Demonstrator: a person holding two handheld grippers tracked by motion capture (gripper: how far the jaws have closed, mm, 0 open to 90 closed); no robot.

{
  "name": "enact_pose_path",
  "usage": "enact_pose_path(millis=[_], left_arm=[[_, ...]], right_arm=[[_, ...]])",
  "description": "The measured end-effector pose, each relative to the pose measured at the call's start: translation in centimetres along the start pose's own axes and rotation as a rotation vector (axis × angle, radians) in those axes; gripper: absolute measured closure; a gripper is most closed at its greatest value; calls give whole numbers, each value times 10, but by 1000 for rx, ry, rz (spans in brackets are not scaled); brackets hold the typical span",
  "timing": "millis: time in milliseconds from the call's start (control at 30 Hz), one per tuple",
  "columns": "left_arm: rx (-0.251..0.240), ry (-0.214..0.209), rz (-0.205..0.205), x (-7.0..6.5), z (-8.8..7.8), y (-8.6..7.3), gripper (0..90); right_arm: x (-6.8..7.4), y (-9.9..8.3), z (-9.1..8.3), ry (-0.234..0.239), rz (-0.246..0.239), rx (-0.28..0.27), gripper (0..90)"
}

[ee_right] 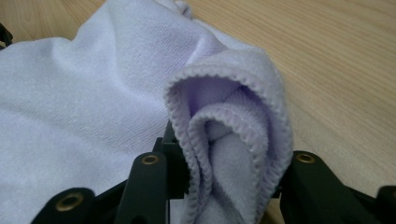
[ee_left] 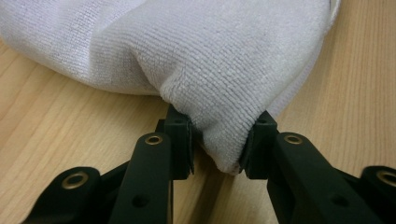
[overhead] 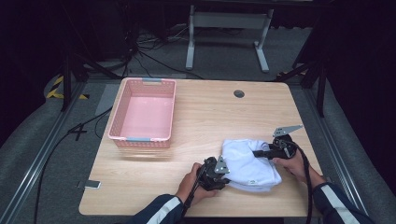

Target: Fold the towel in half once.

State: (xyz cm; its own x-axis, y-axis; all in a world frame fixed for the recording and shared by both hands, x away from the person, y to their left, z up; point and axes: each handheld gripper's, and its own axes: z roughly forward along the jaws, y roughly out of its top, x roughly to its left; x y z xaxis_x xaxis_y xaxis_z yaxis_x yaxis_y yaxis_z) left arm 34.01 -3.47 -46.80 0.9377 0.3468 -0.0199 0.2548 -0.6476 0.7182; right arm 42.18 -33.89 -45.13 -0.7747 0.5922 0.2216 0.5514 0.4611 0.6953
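We have the folded white terry cloth (overhead: 250, 164) at the bench's near right, its long axis running between our 2 grippers: left gripper (ee_left: 216, 142) and right gripper (ee_right: 229, 175) jaws clamped on opposite ends

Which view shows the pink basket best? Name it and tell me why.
The high view: the pink basket sits whole on the table's far left part, its inside bare. The two gripper views look along their jaws at the white cloth pinched between them, with wood behind it.
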Motion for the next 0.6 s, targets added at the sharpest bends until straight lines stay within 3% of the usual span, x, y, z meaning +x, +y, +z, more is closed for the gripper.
enact_pose_path(millis=[167, 300, 433, 600], left_arm=[[11, 15, -2, 6, -8, -1, 716], [-25, 43, 14, 14, -20, -1, 720], [-48, 92, 4, 19, -33, -3, 721], [-83, 118, -23, 28, -50, -3, 721]], right_arm=[[5, 7, 1, -23, -28, -22, 659], [11, 15, -1, -31, -35, -56, 659], [16, 29, 0, -45, -45, -90, 658], [25, 49, 1, -61, -66, -121, 658]])
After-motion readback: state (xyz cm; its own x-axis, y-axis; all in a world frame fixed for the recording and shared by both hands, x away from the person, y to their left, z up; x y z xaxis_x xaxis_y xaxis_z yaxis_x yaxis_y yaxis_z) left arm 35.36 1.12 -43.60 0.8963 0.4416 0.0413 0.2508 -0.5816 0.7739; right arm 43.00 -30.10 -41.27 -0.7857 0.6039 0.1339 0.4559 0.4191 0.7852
